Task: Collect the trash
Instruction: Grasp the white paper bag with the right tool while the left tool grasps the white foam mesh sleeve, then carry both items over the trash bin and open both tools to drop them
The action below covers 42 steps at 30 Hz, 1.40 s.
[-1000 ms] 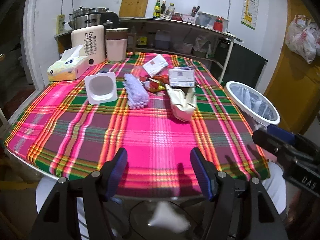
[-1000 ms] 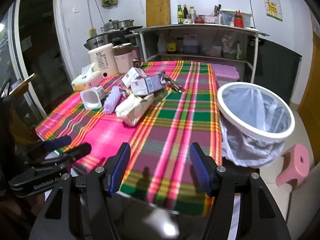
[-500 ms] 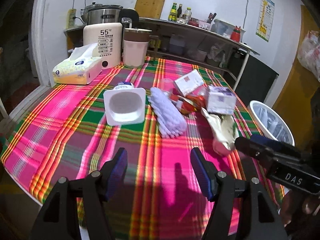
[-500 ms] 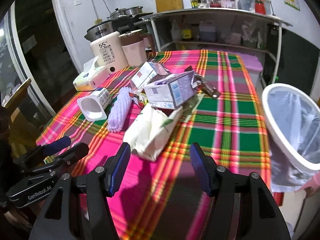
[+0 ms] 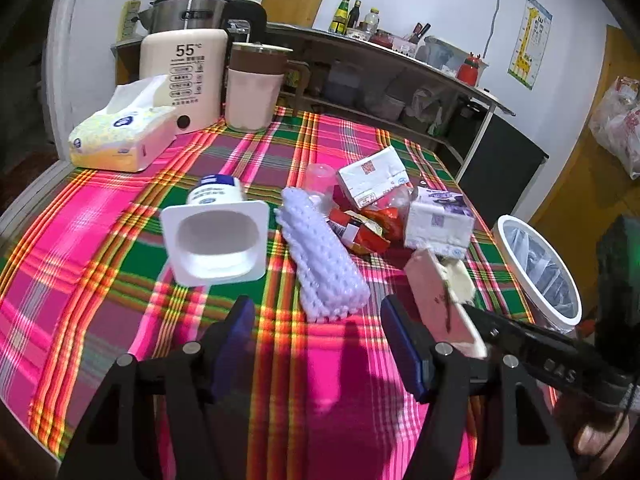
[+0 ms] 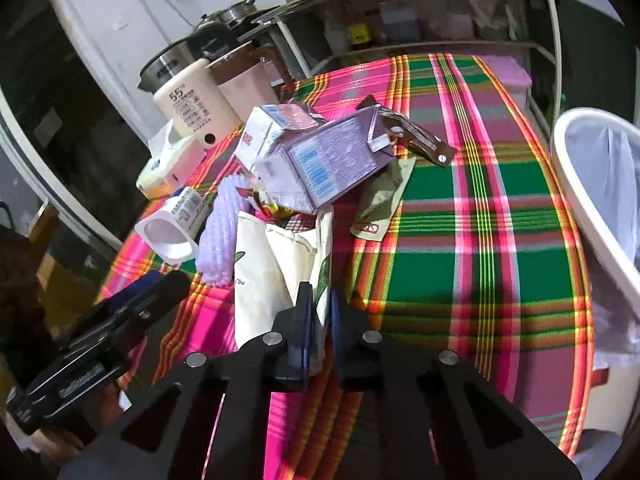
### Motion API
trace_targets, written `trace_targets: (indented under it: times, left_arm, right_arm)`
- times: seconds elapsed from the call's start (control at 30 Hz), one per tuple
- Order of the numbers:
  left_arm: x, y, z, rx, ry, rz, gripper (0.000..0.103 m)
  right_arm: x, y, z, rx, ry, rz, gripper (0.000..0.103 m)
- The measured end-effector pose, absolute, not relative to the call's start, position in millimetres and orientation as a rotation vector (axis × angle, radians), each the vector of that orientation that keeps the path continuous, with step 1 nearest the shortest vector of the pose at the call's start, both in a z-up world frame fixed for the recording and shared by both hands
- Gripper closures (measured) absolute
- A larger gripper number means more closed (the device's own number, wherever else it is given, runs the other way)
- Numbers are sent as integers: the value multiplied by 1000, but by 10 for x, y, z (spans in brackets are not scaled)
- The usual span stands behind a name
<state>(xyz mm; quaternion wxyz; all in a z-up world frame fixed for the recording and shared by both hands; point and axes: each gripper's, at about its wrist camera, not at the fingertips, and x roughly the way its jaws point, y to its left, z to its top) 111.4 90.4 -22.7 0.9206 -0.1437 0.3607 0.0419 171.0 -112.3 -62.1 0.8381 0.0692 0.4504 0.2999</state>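
A pile of trash lies on the plaid table (image 5: 100, 280): a white plastic cup (image 5: 218, 236) on its side, a lilac foam net (image 5: 324, 264), red wrappers (image 5: 366, 228), a white carton (image 5: 372, 176) and a purple carton (image 6: 324, 164). My right gripper (image 6: 318, 316) is shut on the near edge of a cream paper bag (image 6: 276, 264); the bag also shows in the left wrist view (image 5: 440, 296). My left gripper (image 5: 318, 336) is open and empty, just short of the foam net. A white lined bin (image 6: 600, 184) stands at the table's right side.
A tissue pack (image 5: 120, 140), a cream water heater (image 5: 184, 80) and a pink jug (image 5: 252, 88) stand at the far left. A brown wrapper (image 6: 412, 132) and an olive sachet (image 6: 384, 200) lie beyond the bag. Shelves line the back wall.
Both grippers moved forward over the table toward the pile. My right gripper went from open to shut on the cream paper bag. My left gripper stayed open.
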Motion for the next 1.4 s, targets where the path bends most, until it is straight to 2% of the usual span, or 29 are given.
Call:
trace_targets:
  times: [0.1, 0.2, 0.33, 0.57, 1.03, 1.4]
  left_arm:
    - [1210, 867, -242, -288, 750, 80, 39]
    - [1309, 823, -269, -277, 768, 79, 48]
    - [1426, 782, -314, -253, 800, 95, 67]
    - [1378, 750, -295, -220, 792, 132, 85]
    - [921, 620, -44, -233, 736, 112, 87]
    - [1126, -49, 232, -173, 708, -102, 87]
  right_arm:
    - [1690, -1165, -609, 145, 950, 641, 95]
    - [1660, -1212, -606, 147, 950, 647, 96]
    - [1584, -1327, -609, 159, 954, 653, 96]
    - [1452, -1464, -573, 155, 937, 648, 96]
    - [1217, -1835, -408, 179, 869, 600, 96]
    - [1407, -2517, -289, 236, 796, 436, 96]
